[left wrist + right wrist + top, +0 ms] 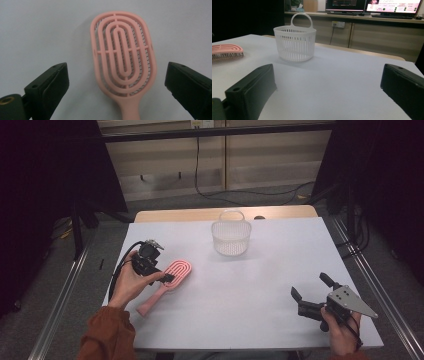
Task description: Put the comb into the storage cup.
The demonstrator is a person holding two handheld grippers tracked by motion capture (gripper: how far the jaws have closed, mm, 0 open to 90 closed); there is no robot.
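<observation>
A pink vented hairbrush lies flat on the white table, bristles down, at the left. My left gripper hovers over the brush where head meets handle. In the left gripper view its jaws stand wide apart on either side of the brush head, touching nothing. A white slotted basket with a loop handle stands upright at the back middle of the table. My right gripper rests low at the front right, open, with the basket and the brush far ahead of it.
The table's front edge lies just below both hands. A wooden strip runs along the table's back edge. Metal rails flank the table on both sides. Cables trail on the floor behind.
</observation>
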